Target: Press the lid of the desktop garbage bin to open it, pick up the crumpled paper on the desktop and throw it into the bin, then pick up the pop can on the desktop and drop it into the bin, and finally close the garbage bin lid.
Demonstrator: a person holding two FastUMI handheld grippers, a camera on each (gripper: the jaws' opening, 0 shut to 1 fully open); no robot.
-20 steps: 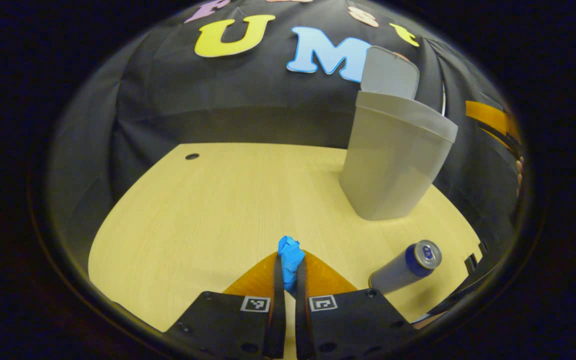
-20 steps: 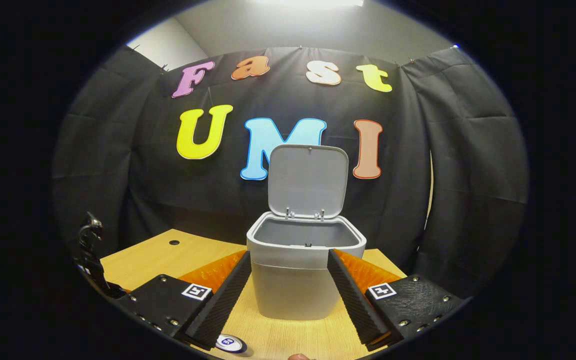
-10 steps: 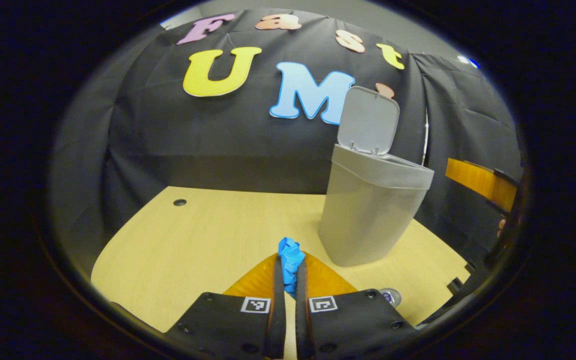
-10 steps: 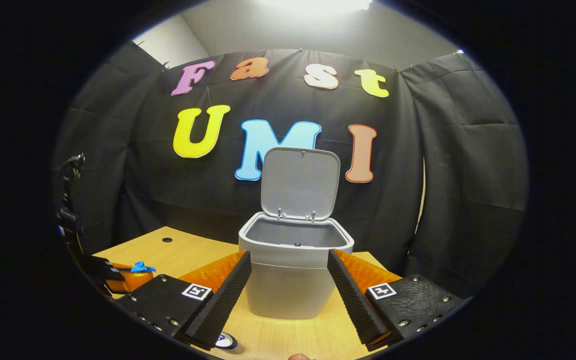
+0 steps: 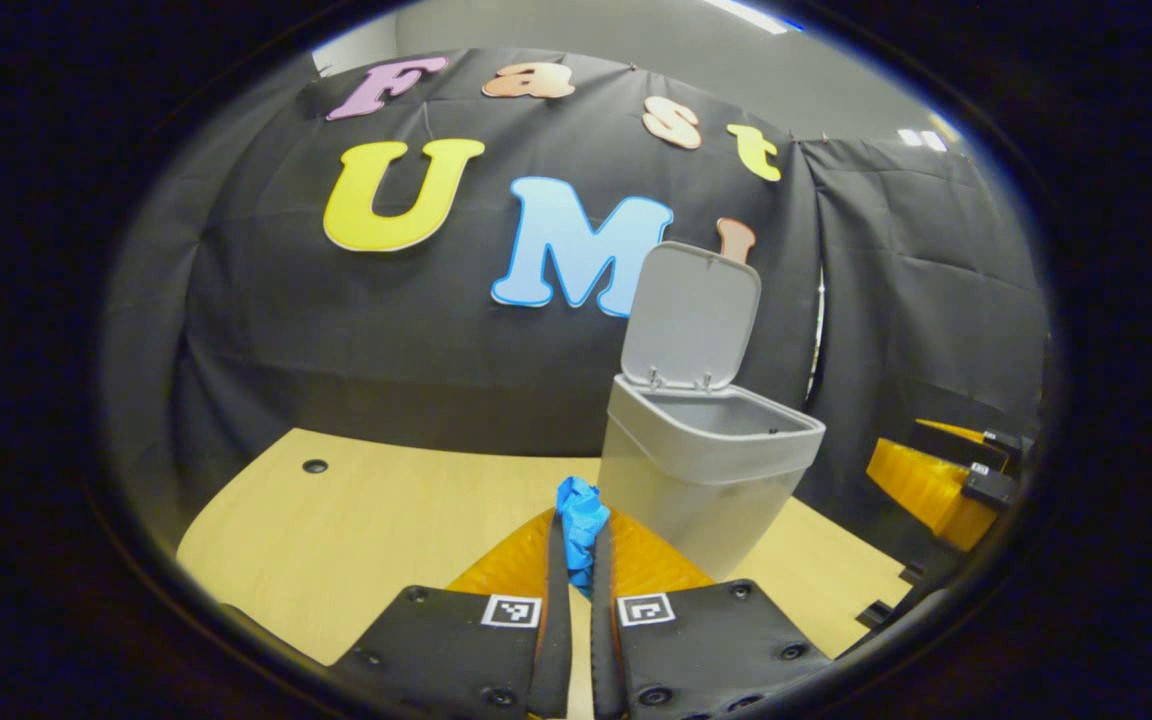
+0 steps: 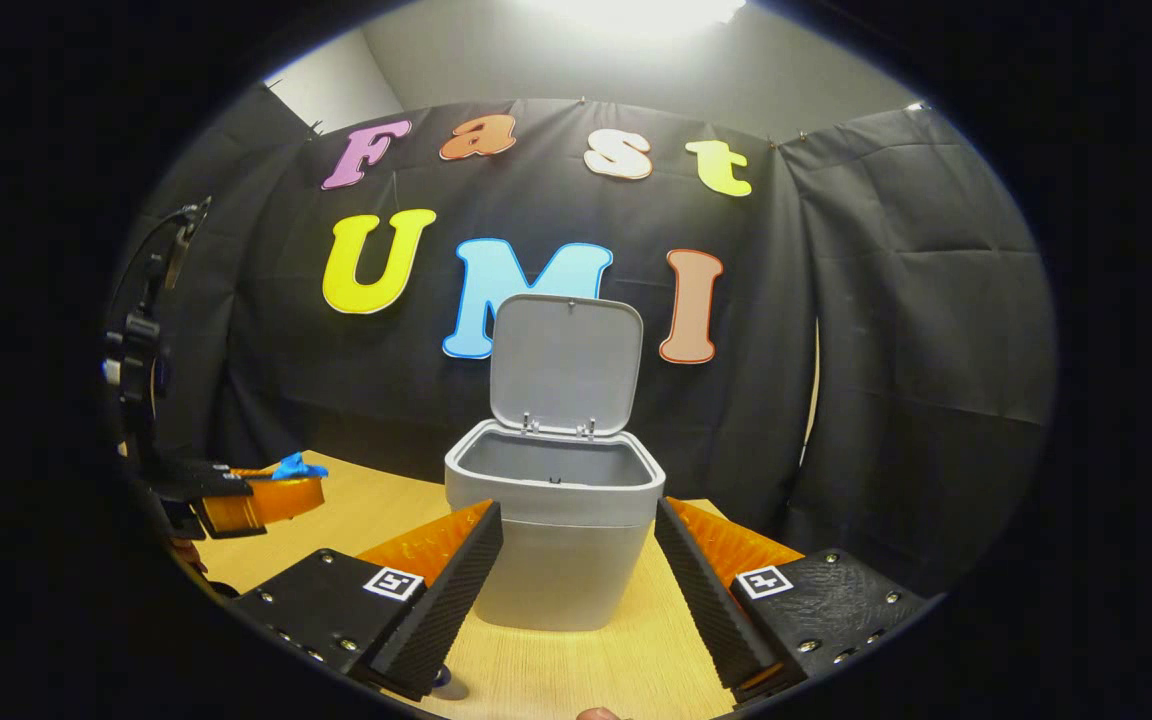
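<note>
A light wood-grain table [image 5: 386, 520] carries the grey bin [image 5: 701, 480], which stands upright toward its back edge, at about 1 o'clock in the left gripper view. A small dark round hole [image 5: 315, 466] sits in the tabletop at 10 o'clock, well apart from the bin.

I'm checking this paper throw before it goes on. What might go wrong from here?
1. The paper sticks out past the left gripper, whose jaws are shut on it; a loose hold might drop it on the table before the bin.
2. The gripper is short of the opening, so an early release would likely miss.
3. The lid stands upright behind the opening; a high approach might knock it shut.
</note>
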